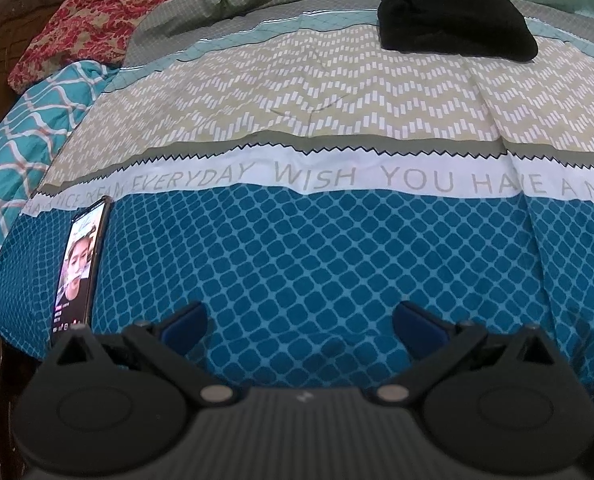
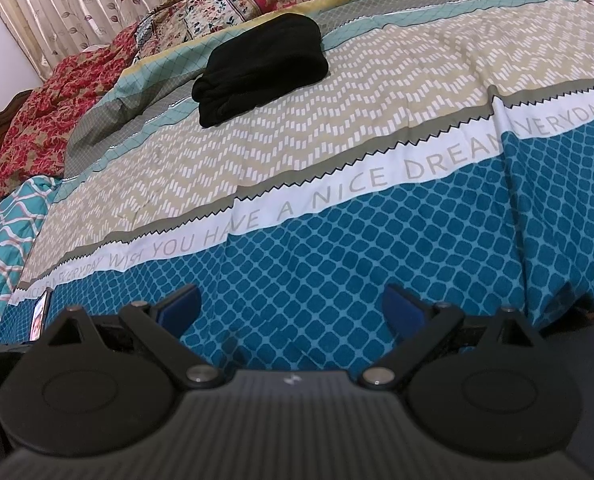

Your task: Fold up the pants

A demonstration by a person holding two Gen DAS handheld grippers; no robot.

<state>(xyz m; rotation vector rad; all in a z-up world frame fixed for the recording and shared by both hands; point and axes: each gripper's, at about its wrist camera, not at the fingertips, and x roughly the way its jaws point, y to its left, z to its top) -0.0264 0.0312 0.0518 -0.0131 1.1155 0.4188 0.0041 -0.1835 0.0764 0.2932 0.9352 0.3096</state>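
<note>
I have both grippers hovering over the blue diamond band at the near edge of the bedspread [image 1: 337, 240]. The left gripper [image 1: 299, 322] has its jaws spread wide with nothing between them, and so does the right gripper [image 2: 291, 308]. The black pants [image 1: 455, 18] lie as a folded bundle far up the bed, well apart from both tools. A lit phone [image 1: 79, 268] rests on the bedspread to my left.

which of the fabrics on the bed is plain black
The folded pants, the only solid black piece; the bedspread and red floral cloth are patterned.
</note>
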